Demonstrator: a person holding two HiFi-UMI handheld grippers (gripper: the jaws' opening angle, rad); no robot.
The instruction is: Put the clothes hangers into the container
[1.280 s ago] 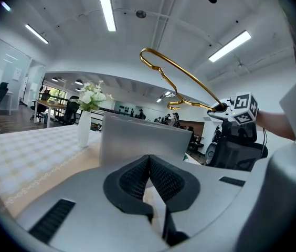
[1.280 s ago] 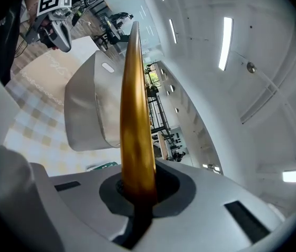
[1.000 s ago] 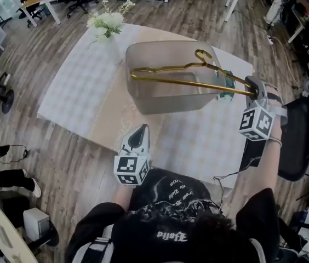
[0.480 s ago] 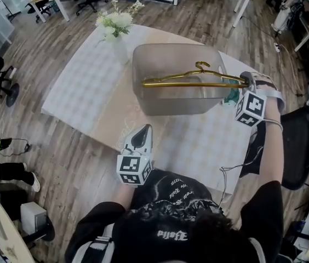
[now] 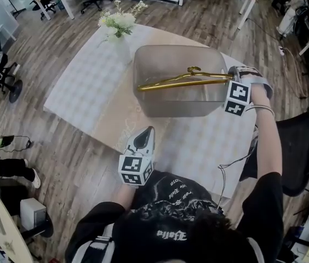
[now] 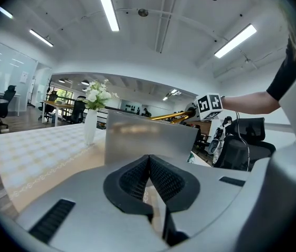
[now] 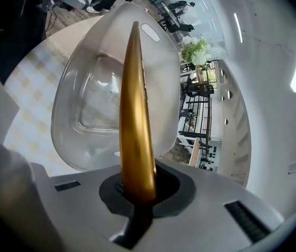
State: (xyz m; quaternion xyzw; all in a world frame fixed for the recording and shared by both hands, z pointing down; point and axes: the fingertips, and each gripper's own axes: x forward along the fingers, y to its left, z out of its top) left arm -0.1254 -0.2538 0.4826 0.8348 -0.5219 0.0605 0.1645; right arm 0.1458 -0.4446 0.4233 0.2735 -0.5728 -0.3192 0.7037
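One gold hanger [image 5: 182, 82], clamped at its end by the fingers of the right gripper [image 5: 232, 78], has swung level over the container [image 5: 165, 107] — likely ready to lower in; the left gripper [image 5: 142, 139] idles, fingers together.

Our left gripper [image 6: 149, 160], jaws together and empty, faces a translucent grey plastic container [image 6: 137, 138] beside a tall white flower vase [image 6: 90, 126].
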